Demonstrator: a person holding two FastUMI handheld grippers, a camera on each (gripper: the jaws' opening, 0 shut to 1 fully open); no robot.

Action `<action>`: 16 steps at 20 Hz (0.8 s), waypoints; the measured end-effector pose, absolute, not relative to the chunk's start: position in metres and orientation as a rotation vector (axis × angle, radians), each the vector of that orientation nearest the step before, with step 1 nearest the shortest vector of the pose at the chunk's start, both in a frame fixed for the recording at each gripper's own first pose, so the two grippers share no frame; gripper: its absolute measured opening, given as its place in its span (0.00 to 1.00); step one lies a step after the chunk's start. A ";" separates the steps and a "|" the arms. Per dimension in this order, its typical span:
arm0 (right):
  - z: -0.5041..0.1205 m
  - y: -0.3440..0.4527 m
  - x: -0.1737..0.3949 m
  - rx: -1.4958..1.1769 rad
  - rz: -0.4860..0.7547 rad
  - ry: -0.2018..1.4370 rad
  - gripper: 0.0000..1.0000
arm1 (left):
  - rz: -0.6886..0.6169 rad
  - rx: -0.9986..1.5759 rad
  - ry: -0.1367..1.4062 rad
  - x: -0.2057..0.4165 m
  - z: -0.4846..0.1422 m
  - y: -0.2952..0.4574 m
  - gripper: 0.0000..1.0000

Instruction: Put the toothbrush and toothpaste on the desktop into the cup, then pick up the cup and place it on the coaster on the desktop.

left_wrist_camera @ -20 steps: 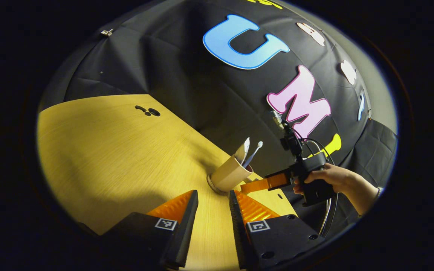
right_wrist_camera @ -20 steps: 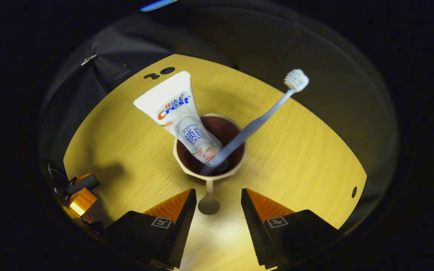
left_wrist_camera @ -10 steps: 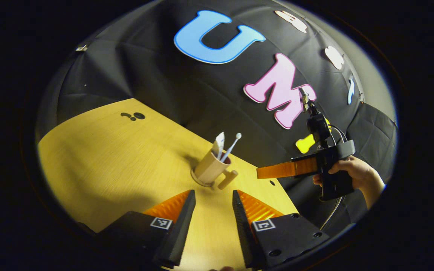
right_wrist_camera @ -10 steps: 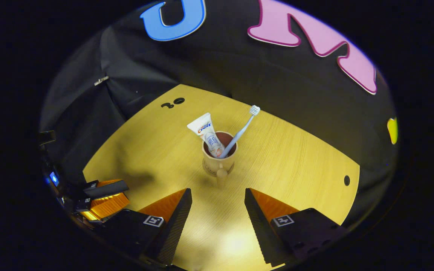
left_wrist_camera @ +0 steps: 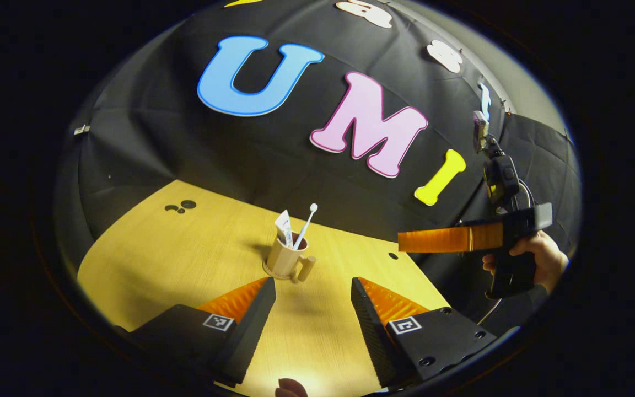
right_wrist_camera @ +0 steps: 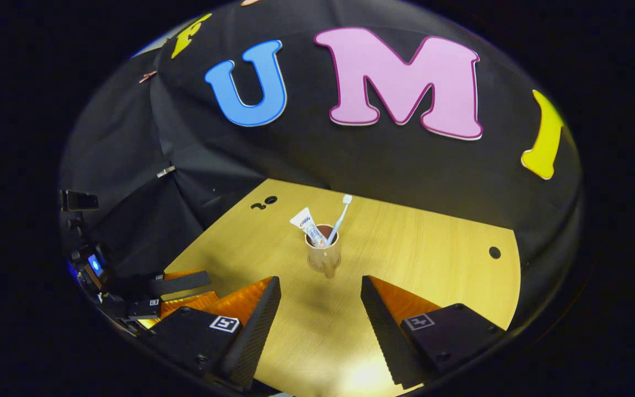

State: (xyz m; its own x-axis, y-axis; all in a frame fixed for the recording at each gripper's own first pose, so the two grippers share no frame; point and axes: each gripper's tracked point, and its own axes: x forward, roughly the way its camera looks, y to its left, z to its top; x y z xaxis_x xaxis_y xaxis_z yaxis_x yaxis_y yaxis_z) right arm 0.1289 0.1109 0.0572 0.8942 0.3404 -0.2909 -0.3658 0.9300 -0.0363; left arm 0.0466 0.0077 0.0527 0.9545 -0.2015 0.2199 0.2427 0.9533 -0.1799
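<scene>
Cup [right_wrist_camera: 323, 255] sits on the coaster [left_wrist_camera: 274, 271], dead ahead of the right gripper [right_wrist_camera: 321, 309] and well apart from it. Toothpaste [right_wrist_camera: 307, 225] and toothbrush [right_wrist_camera: 339, 215] both stand inside, leaning apart. Right gripper's jaws are spread, holding nothing; the handle faces it. Left gripper [left_wrist_camera: 313, 309] is also spread and empty, cup ahead and slightly to its left.

Judgement: placement looks done; this is the retreat stage. Next move only needs both grippers kept clear of the cup.

Room: bare desktop [right_wrist_camera: 422, 259] lies between each gripper and the cup. The far table edge meets the booth wall [right_wrist_camera: 317, 154] just behind the cup, so that side is tight. The handle sticking out is the snag risk.
</scene>
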 end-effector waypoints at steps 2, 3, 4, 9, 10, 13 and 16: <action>0.070 0.103 0.115 -0.104 0.355 0.220 0.92 | -0.237 -0.194 -0.222 0.035 0.066 -0.003 0.88; 0.075 0.099 0.108 -0.093 0.352 0.193 0.92 | -0.238 -0.184 -0.227 0.030 0.072 -0.007 0.88; 0.078 0.097 0.103 -0.078 0.344 0.174 0.92 | -0.244 -0.172 -0.233 0.023 0.077 -0.008 0.88; 0.087 0.079 0.071 -0.019 0.309 0.078 0.96 | -0.250 -0.119 -0.265 0.003 0.096 -0.030 0.89; 0.089 0.073 0.067 -0.016 0.301 0.064 0.95 | -0.246 -0.110 -0.264 0.001 0.096 -0.031 0.89; 0.093 0.053 0.054 -0.001 0.277 0.034 0.96 | -0.250 -0.092 -0.251 -0.007 0.091 -0.039 0.89; 0.089 0.038 0.044 -0.001 0.251 0.023 0.96 | -0.246 -0.071 -0.247 -0.008 0.088 -0.045 0.89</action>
